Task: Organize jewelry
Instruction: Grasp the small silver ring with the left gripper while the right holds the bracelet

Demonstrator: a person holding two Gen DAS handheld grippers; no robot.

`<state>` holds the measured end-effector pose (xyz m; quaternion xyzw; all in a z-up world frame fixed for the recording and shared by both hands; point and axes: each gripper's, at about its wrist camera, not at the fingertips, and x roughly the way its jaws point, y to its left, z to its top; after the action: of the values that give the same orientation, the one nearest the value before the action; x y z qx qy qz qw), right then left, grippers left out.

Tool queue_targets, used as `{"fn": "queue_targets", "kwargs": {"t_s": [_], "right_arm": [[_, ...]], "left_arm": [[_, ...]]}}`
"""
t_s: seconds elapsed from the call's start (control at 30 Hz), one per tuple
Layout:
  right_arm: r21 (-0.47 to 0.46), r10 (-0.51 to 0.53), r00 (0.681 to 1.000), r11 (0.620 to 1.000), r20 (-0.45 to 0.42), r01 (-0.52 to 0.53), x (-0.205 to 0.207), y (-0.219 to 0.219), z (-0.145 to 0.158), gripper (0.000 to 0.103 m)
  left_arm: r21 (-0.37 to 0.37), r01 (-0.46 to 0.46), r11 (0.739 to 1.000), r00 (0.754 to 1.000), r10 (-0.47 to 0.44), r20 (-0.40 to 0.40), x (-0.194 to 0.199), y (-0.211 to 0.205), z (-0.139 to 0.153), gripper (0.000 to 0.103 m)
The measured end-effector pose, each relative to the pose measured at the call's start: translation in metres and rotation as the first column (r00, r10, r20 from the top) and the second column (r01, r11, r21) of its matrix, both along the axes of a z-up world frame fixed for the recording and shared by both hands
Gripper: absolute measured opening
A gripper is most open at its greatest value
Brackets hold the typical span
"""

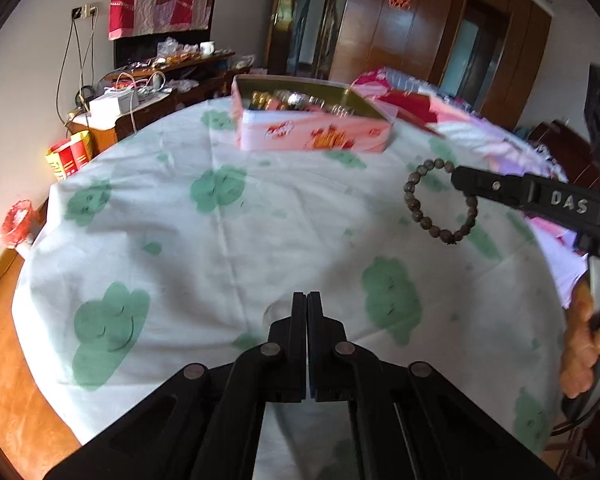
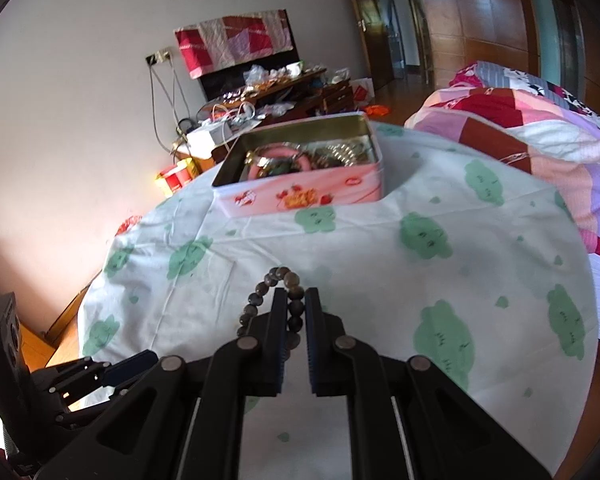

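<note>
A dark beaded bracelet [image 1: 407, 189] hangs above the cloth at the right, pinched at its top by my right gripper [image 1: 457, 176]. In the right wrist view the same bracelet [image 2: 292, 279] loops up between the fingers of the right gripper [image 2: 296, 294], which is shut on it. My left gripper [image 1: 307, 297] is shut low over the near middle of the cloth, with nothing between its fingers; it also shows at the lower left as the left gripper [image 2: 138, 363]. An open pink tin [image 1: 312, 138] holding several pieces of jewelry stands at the far side, seen closer as the pink tin [image 2: 300, 197].
A white cloth with green cloud prints [image 1: 220, 240] covers the round wooden table [image 1: 4, 380]. A bed with a patchwork quilt [image 2: 540, 140] lies to the right. A cluttered desk [image 1: 148, 92] stands by the far wall. A person's hand [image 1: 580, 340] grips the right handle.
</note>
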<state>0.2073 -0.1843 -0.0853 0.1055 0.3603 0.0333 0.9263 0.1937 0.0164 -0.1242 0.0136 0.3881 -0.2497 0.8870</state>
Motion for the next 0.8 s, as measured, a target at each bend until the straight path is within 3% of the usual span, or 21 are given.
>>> {"fn": "queue_targets", "kwargs": {"t_s": [0.17, 0.53, 0.8], "right_arm": [[0.023, -0.045, 0.998, 0.999, 0.048, 0.044, -0.001, -0.016, 0.014, 0.011], [0.043, -0.073, 0.994, 0.997, 0.086, 0.070, 0.000, -0.027, 0.023, 0.011], [0.053, -0.065, 0.995, 0.997, 0.081, 0.061, 0.003, -0.027, 0.019, 0.011]], "left_arm": [[-0.021, 0.019, 1.000, 0.998, -0.017, 0.059, 0.001, -0.005, 0.020, 0.000], [-0.149, 0.059, 0.987, 0.987, -0.036, 0.157, 0.005, 0.000, 0.058, 0.000], [-0.151, 0.076, 0.986, 0.981, -0.048, 0.186, 0.006, -0.005, 0.062, 0.000]]}}
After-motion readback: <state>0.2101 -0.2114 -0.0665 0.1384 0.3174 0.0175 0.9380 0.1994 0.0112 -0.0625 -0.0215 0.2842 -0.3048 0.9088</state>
